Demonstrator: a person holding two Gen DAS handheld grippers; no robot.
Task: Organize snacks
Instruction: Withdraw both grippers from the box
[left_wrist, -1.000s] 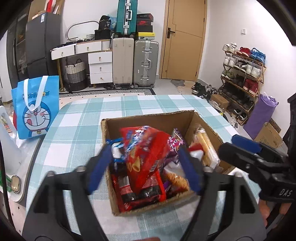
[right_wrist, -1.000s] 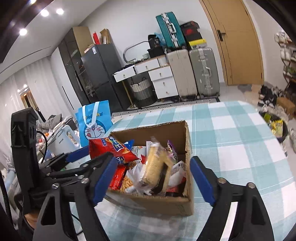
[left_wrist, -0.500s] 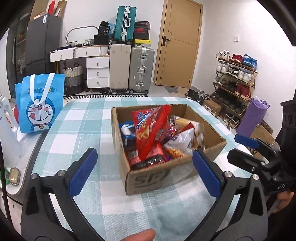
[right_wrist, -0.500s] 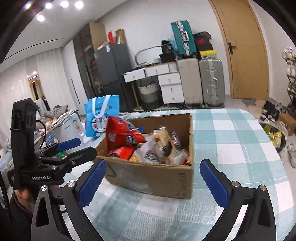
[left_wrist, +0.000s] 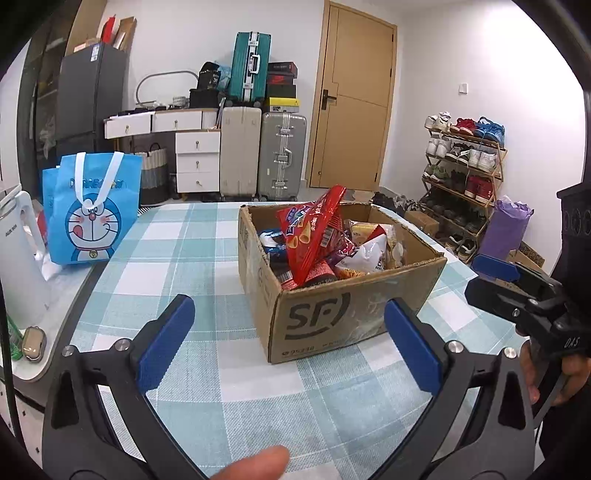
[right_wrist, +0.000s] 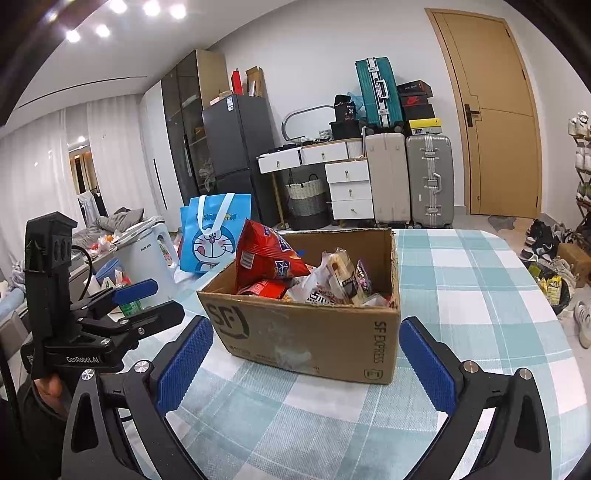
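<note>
The surface (left_wrist: 192, 251), covered in a teal-and-white checked cloth, carries a cardboard box (left_wrist: 343, 317) near its middle, open at the top and packed with snack packets. A blue cartoon bag (left_wrist: 92, 210) stands well apart from the box, off the surface's far left edge (beside a white kettle (left_wrist: 22, 258)). A red snack bag (left_wrist: 314, 232) sticks up above the box rim, tilted. The left hand-held gripper (left_wrist: 288, 343) hangs just before the box, jaws spread wide with nothing between them. The right hand-held gripper (right_wrist: 306, 365) is likewise wide and empty, facing the box's near side.
</note>
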